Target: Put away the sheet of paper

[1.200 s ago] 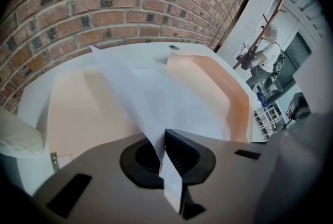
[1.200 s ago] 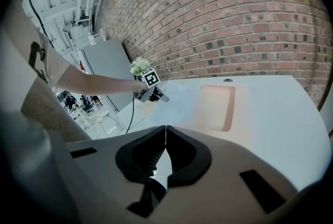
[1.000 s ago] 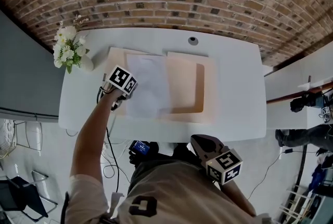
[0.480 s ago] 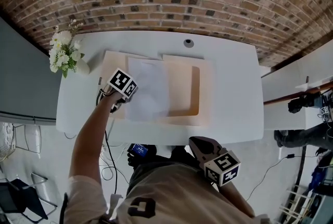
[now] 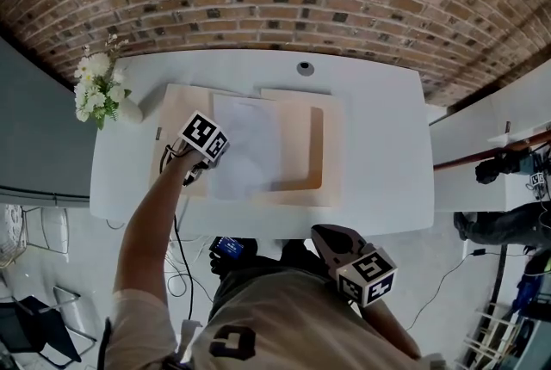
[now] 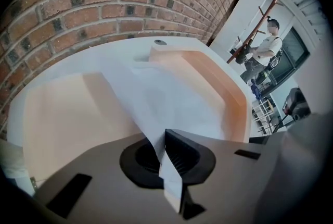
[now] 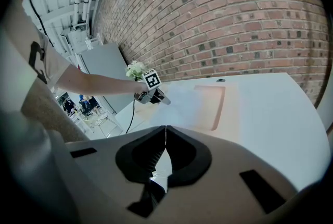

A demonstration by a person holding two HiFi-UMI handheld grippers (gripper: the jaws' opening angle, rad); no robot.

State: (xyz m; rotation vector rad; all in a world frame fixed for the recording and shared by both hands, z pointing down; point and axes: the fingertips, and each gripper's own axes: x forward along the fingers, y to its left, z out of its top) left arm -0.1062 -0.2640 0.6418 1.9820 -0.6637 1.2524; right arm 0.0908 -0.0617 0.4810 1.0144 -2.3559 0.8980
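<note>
White flimsy paper sheet (image 5: pixel 247 144), pinched by the left hand-held gripper (image 6: pixel 165 137), overlaps a flat peach folder (image 5: pixel 332 155); right hand-held gripper (image 7: pixel 165 132) closed, empty.

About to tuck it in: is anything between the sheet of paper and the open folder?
Nothing visible. The left gripper is shut on the sheet of paper at its edge, and the sheet lies across the open folder, whose right half is bare. The flowers stand off at the left corner of the table.
</note>
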